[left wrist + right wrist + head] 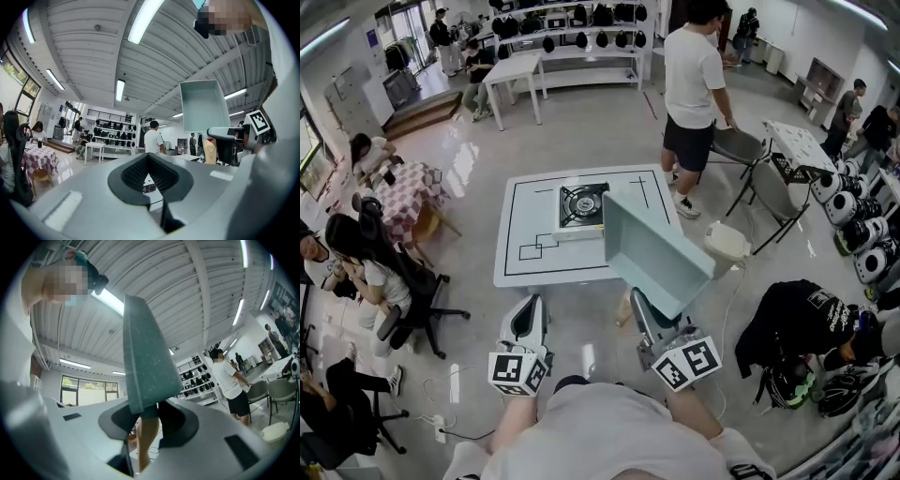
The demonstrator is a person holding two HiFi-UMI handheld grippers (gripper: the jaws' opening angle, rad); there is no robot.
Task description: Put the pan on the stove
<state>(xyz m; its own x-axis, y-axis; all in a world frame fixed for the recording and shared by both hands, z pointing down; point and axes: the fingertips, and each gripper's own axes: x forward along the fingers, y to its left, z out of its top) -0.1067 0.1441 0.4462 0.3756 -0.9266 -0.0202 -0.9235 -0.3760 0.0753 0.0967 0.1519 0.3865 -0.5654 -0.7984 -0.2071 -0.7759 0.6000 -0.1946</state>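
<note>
A teal square pan [656, 253] with a wooden handle [625, 309] hangs tilted in the air over the near right corner of the white table [525, 267]. My right gripper [642, 314] is shut on that handle; in the right gripper view the pan [140, 366] rises edge-on from between the jaws, handle [147, 441] below. The portable gas stove [581, 208] sits at the table's middle, apart from the pan. My left gripper [528, 323] hovers before the table's near edge, jaws together and empty [149, 161]. The pan [201, 105] shows to its right.
A person in a white shirt [694, 84] stands past the table's far right corner. A white bucket [727, 244] and folding chairs [741, 150] stand to the right. People sit at the left [366, 272], and one crouches at the right [806, 323].
</note>
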